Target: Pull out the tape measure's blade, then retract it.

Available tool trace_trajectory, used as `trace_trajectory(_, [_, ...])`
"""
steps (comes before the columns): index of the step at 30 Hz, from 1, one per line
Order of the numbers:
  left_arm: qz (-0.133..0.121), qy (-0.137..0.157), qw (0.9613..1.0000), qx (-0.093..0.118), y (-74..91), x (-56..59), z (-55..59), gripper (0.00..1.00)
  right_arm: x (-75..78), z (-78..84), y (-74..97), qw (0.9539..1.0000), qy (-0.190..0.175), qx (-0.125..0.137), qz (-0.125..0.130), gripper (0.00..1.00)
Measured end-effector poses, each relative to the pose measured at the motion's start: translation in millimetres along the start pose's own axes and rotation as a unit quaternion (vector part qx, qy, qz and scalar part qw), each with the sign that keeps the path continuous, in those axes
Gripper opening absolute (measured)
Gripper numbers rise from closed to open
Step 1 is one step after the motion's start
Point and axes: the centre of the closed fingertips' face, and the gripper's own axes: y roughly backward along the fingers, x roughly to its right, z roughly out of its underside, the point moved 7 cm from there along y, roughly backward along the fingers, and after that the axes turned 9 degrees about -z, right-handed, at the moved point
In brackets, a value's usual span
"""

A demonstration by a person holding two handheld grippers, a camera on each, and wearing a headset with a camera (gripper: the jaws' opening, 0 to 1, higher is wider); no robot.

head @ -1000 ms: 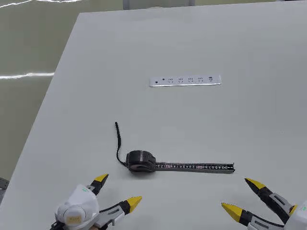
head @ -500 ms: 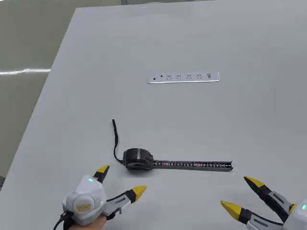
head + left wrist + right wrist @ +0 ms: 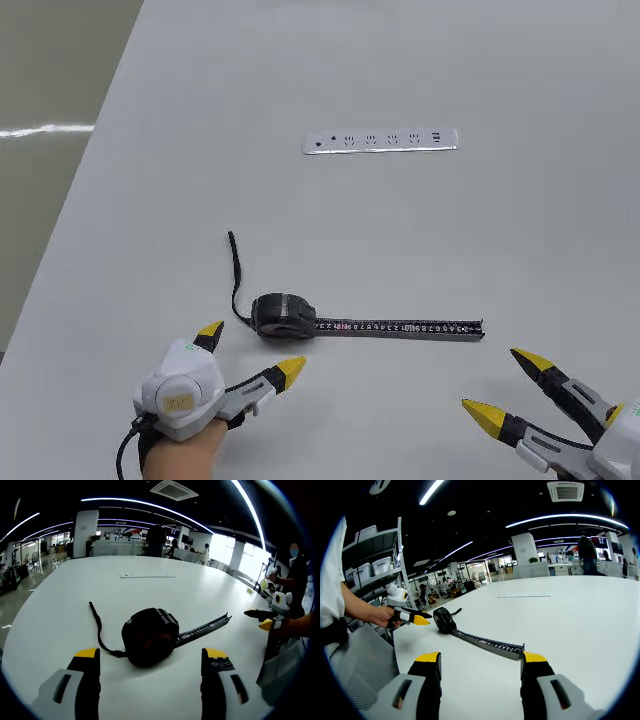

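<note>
the tape measure (image 3: 283, 315) lies on the pale bench (image 3: 450, 230), a dark round case with its blade (image 3: 400, 328) drawn out flat to the right and a black strap (image 3: 235, 275) trailing away from the case's far left side. the blade carries printed graduations and numerals, with some red marks near the case, all too small to read. a small yellowish sticker sits on the body of the left gripper (image 3: 251, 348); its print cannot be made out. farther up the bench lies a white power strip (image 3: 380, 141) with a row of sockets, and no writing on it is legible.

the left gripper hovers just near of the case, its yellow-tipped fingers spread wide and touching nothing. the right gripper (image 3: 502, 384) sits near the blade's free end, fingers likewise apart and holding nothing; blade tip and fingertips are close but not in contact.

the left gripper view brings the case up close between its two fingers and shows ribbing on the housing, with the other gripper at the blade's far end. the right gripper view looks down the blade from its hooked end towards the case, and takes in a person's hand (image 3: 382, 615) on the left gripper and shelving with storage bins (image 3: 375, 565) behind it. both gripper views open onto a large hall with ceiling light strips and people standing in the distance.
</note>
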Motion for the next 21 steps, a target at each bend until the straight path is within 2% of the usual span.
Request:
trace_trajectory(9, [-0.009, 0.002, 1.0000, -0.003, -10.6, 3.8, -2.0, 0.83, -0.2, 2.0, -1.2, 1.0000, -0.003, -0.004, -0.001, 0.64])
trace_trajectory(21, [-0.028, 0.022, 0.9994, -0.004, -21.7, 4.7, -4.3, 0.84, 2.2, 2.3, -5.6, 1.0000, -0.005, -0.006, -0.004, 0.64])
